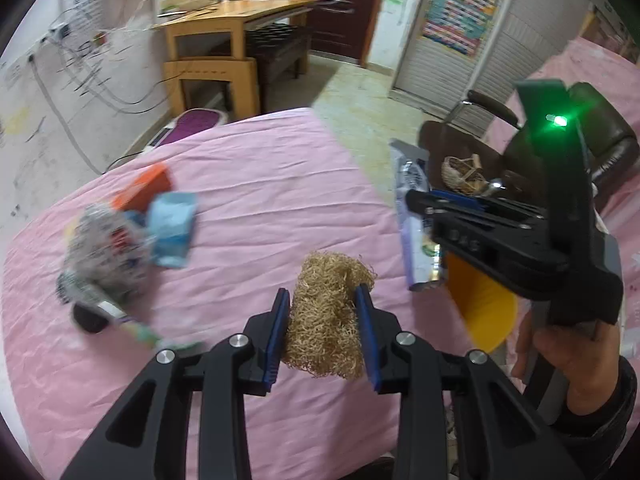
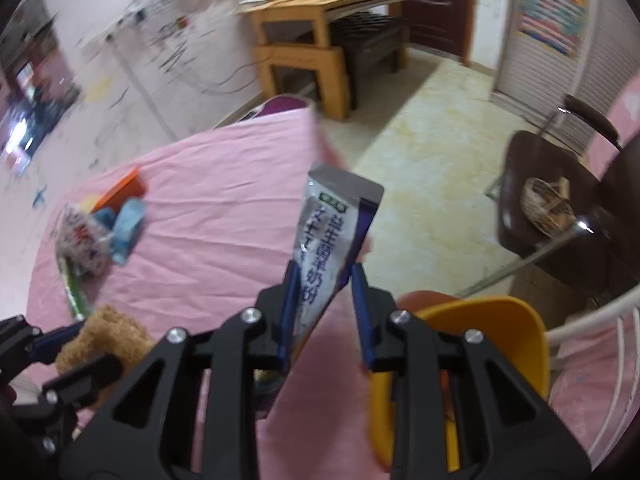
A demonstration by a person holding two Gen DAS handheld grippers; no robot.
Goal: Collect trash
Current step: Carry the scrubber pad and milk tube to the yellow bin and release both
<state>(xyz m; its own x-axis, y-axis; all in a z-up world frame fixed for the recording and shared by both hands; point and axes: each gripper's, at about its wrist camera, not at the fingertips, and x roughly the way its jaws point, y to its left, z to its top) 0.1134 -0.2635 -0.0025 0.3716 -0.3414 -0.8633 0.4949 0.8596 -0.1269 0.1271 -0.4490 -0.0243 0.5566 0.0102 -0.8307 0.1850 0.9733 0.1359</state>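
My left gripper point(image 1: 322, 292) is shut on a tan fibrous scrub pad point(image 1: 328, 328), held just above the pink bedsheet point(image 1: 260, 160). To its right, my right gripper point(image 1: 424, 208) grips a silver and purple sachet point(image 1: 412, 216) that stands upright. In the right wrist view the sachet point(image 2: 336, 220) sticks up between the blue pads of that gripper point(image 2: 325, 268), above the sheet's edge. At the far left of the sheet lies a blurred pile of trash point(image 1: 112, 248), with a light blue packet point(image 1: 172, 228) and an orange box point(image 1: 148, 184).
A yellow container point(image 2: 480, 328) sits below the right gripper at the bed's edge. Beyond it are a brown chair point(image 2: 532, 160) holding a wicker basket point(image 2: 548, 208), and a white wire rack point(image 2: 600, 320). A wooden desk point(image 1: 240, 16) stands across the tiled floor.
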